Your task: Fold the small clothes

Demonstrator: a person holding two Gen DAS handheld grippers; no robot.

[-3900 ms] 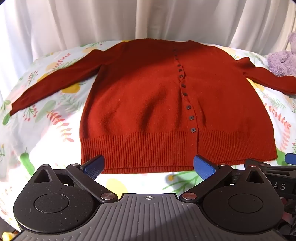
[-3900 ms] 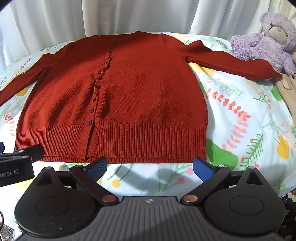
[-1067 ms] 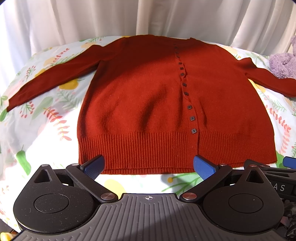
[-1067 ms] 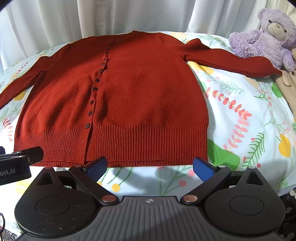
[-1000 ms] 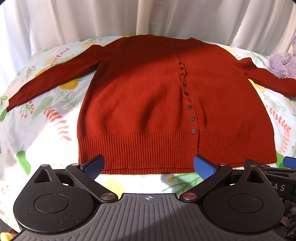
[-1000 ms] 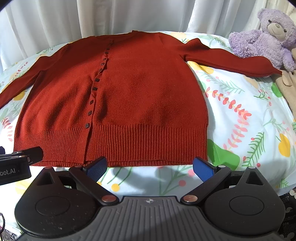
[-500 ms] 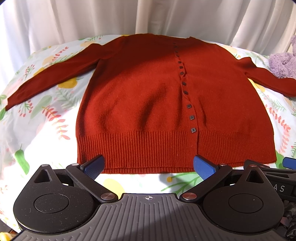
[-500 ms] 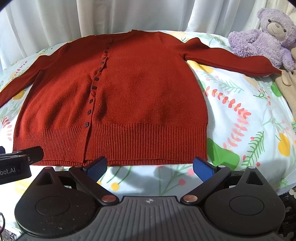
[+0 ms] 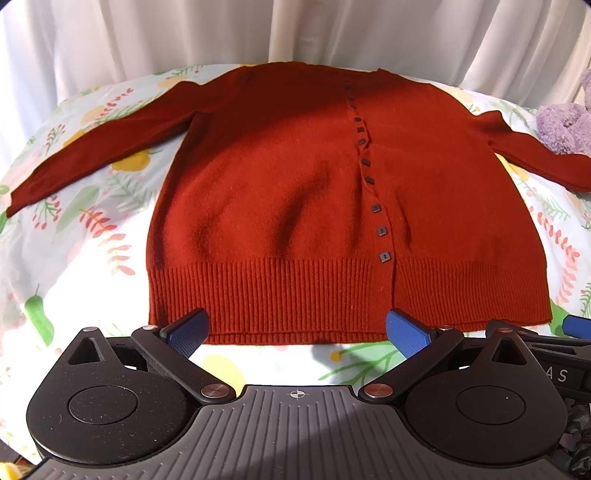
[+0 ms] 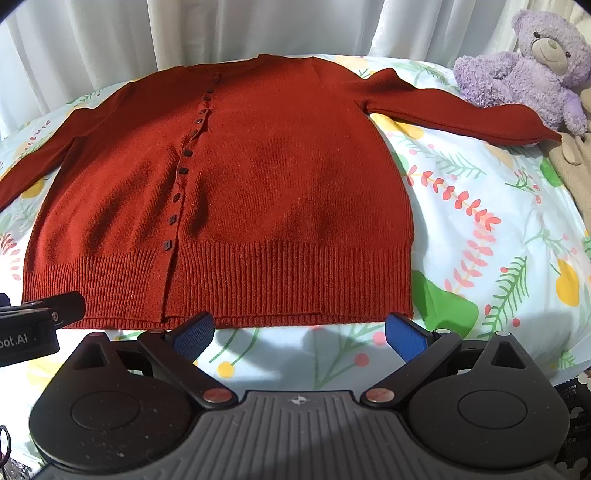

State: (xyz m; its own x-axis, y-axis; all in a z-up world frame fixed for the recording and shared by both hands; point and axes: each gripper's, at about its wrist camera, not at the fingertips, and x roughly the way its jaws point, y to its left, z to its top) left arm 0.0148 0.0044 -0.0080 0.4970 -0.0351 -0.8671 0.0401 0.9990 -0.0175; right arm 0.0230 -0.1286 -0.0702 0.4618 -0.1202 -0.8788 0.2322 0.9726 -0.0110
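Observation:
A rust-red buttoned cardigan (image 9: pixel 280 192) lies flat on the floral bedsheet, sleeves spread out to both sides; it also shows in the right wrist view (image 10: pixel 258 177). Its ribbed hem (image 9: pixel 280 295) faces me. My left gripper (image 9: pixel 297 330) is open and empty, just short of the hem's left half. My right gripper (image 10: pixel 301 334) is open and empty, just in front of the hem's right half (image 10: pixel 295 280). Part of the left gripper's body (image 10: pixel 33 326) shows at the left edge of the right wrist view.
A purple teddy bear (image 10: pixel 532 62) sits at the far right by the right sleeve's cuff (image 10: pixel 517 123). A beige soft toy (image 10: pixel 576 166) lies below it. White curtains (image 9: pixel 295 33) hang behind the bed. Floral sheet (image 10: pixel 498 240) extends to the right.
Both grippers have crept slightly forward toward the hem. The cardigan has not moved and both grippers stay open.

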